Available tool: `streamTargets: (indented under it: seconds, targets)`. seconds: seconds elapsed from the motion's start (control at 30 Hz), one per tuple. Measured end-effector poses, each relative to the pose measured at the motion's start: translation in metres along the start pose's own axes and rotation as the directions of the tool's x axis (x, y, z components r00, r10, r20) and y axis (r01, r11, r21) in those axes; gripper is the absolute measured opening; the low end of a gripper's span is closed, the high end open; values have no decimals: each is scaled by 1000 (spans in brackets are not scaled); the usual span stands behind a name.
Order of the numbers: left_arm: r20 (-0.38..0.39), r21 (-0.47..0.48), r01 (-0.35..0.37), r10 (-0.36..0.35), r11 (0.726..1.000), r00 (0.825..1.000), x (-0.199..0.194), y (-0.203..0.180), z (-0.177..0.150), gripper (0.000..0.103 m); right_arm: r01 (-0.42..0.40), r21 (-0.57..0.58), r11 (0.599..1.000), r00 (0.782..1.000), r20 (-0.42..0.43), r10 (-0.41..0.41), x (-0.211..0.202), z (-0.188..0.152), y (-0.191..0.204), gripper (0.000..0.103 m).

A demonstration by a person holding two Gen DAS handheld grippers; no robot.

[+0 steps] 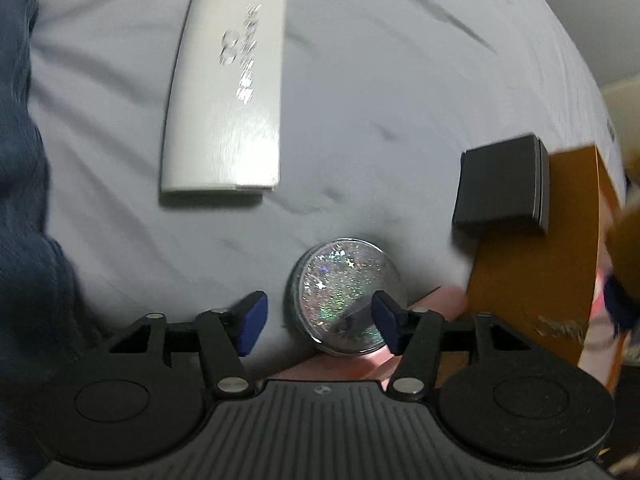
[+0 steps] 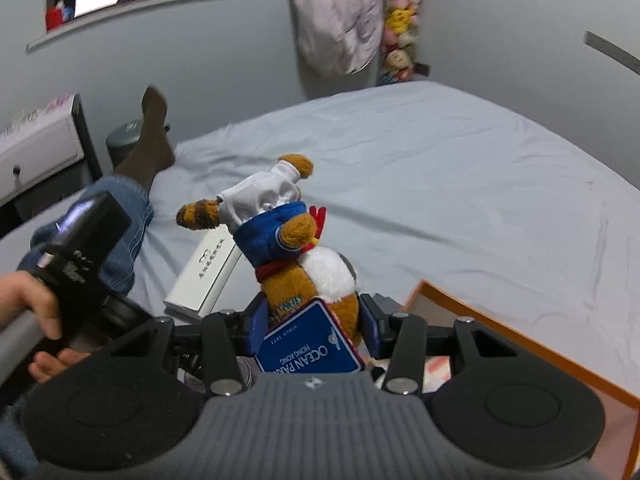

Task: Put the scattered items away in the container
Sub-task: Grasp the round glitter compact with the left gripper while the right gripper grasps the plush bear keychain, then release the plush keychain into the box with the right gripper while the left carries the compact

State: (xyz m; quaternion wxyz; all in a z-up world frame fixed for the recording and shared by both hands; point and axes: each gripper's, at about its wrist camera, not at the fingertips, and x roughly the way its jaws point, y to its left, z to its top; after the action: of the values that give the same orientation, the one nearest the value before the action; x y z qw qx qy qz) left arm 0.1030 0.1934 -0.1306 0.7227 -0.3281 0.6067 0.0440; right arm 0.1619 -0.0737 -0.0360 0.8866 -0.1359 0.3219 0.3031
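The orange-walled cardboard box [image 1: 532,280] that serves as the container sits open on the pale blue bedsheet [image 1: 360,100], and I take it as my landmark. Just beside its wall on the sheet lies a round clear-lidded jar with a glittery holographic top [image 1: 344,300], partly resting over the box's pinkish edge as far as I can tell. My left gripper [image 1: 320,320] points down at that jar with its jaws standing wide; one blue pad [image 1: 386,320] overlaps the jar's rim in my view, the other pad [image 1: 254,320] is well clear of it, so nothing is clamped. A small dark grey flat case [image 1: 500,184] lies touching the box's far wall. Farther from the box, a long white rectangular carton with silver lettering [image 1: 228,92] lies flat on the sheet, and a blue denim trouser leg [image 1: 24,200] runs past it, farthest from the box.

My right gripper [image 2: 312,328] is held above the box's near corner [image 2: 520,340], its jaws closed on a brown and white plush toy dressed in blue and white [image 2: 304,248], gripped low on its body with a blue paper tag [image 2: 312,344] hanging from it. From this side a hand [image 2: 28,308] grips the other handle, on the side away from the box.
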Motion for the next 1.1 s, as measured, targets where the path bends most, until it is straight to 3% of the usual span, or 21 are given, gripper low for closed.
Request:
streamTargets:
  seconds: [0.17,0.27,0.5,0.73,0.87,1.1]
  targets:
    - [-10,-95,69,-70,993,997,8,7,-1,71,83,33,996,996,8,-83,-19,-13,-11,50]
    - [3,-110,40,-40,993,999,8,5,-1,48,135,75,988,991,12,-137,-30,-20,-22,50]
    - [75,-121,80,-71,989,995,-4,12,-4,33,269,178,947,963,-22,-270,-53,-43,-55,50]
    - [167,-39,116,-108,992,980,-25,-2,-5,16,372,251,894,928,-111,-356,-68,-72,-81,50]
    - [251,30,56,-62,998,966,-38,-18,-9,15,414,321,852,910,-147,-388,-79,-84,-97,50]
    - [342,146,45,-93,988,935,-68,-49,-16,15,472,446,761,879,-171,-445,-99,-96,-125,50]
